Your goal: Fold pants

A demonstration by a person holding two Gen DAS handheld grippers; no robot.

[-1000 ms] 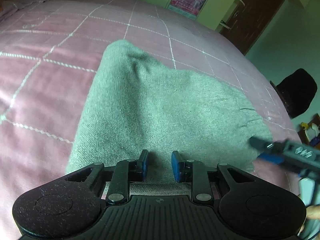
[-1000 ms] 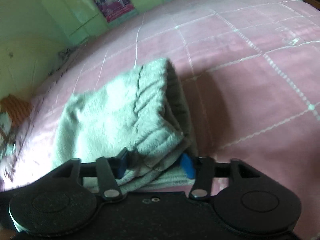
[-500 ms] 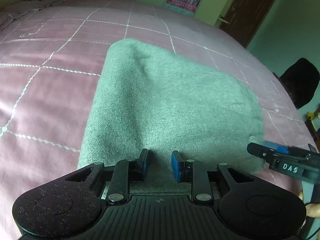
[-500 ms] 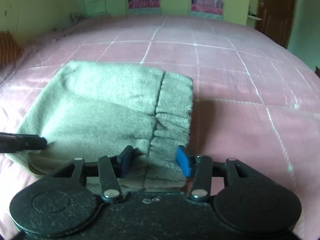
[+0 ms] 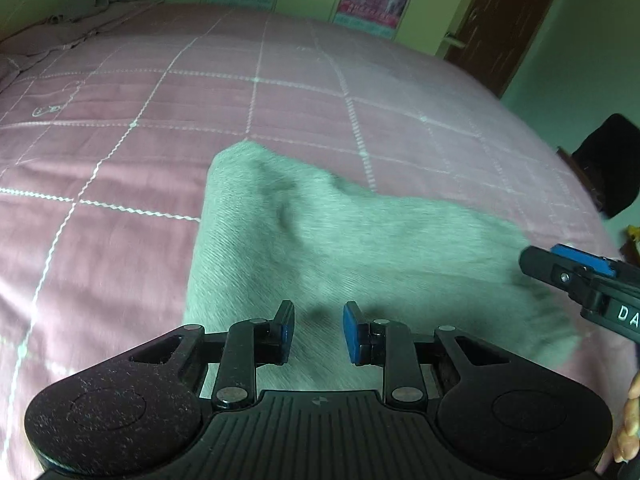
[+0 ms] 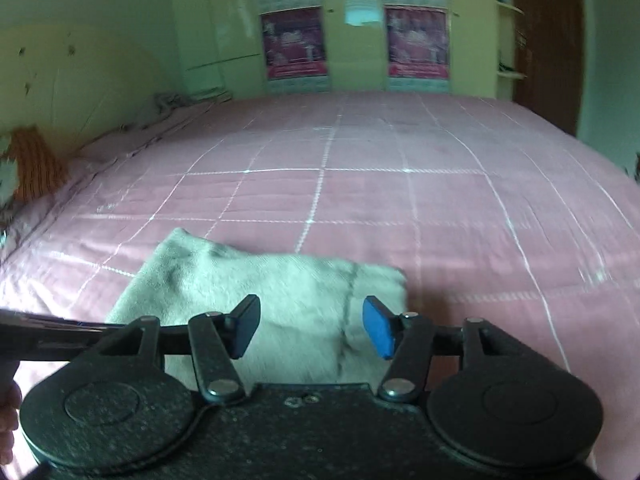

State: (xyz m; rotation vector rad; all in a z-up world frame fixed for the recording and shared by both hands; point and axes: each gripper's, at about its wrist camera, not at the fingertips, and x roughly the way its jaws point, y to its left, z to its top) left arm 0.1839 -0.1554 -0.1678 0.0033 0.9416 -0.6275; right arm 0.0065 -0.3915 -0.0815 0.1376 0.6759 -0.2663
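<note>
The grey pants lie folded into a compact rectangle on the pink bed; they also show in the right wrist view. My left gripper is open and empty, hovering just above the near edge of the fold. My right gripper is open and empty, above the waistband end of the pants. One finger of the right gripper shows at the right of the left wrist view. The left gripper's finger crosses the left of the right wrist view.
The pink quilted bedspread with white grid lines stretches beyond the pants. Green cabinets with posters stand behind the bed. A brown door and a dark chair are at the right. Crumpled bedding lies at the far left.
Both grippers have pulled back and risen from the pants. The right gripper's jaws have spread wider. The view now takes in more bed; the pants lie still on the bed.
</note>
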